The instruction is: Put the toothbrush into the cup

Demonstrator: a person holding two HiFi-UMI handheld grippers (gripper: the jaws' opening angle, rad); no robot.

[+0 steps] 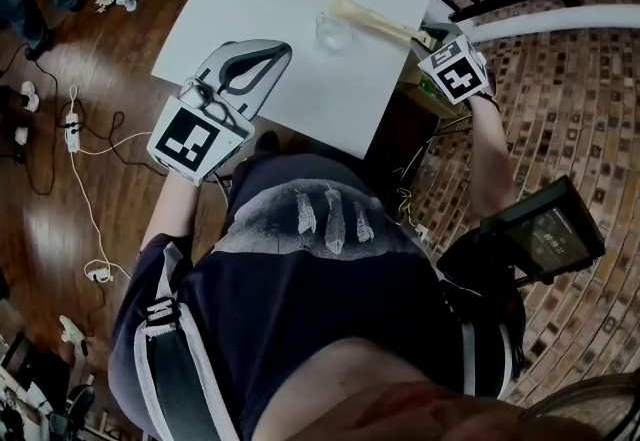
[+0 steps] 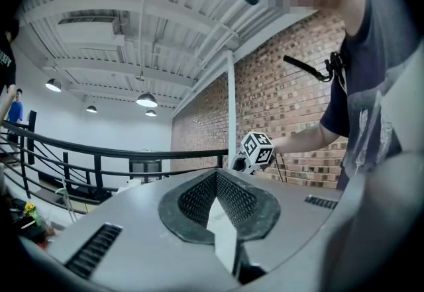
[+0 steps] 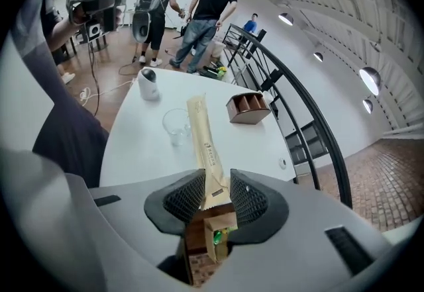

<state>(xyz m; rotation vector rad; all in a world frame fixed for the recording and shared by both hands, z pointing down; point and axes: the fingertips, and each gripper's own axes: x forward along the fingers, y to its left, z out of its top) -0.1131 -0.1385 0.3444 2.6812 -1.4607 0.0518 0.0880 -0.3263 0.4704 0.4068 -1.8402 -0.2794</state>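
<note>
We see a tan-wrapped toothbrush (image 3: 201, 138) between black meshed pads (image 3: 249, 200) of our right gripper (image 3: 216, 182); beyond, a clear cup (image 3: 177, 126), white table (image 3: 139, 151).

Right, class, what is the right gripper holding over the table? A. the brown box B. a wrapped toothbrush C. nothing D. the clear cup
B: in the right gripper view, the right gripper is shut on the wrapped toothbrush, while the clear cup stands apart from it on the white table.
</note>
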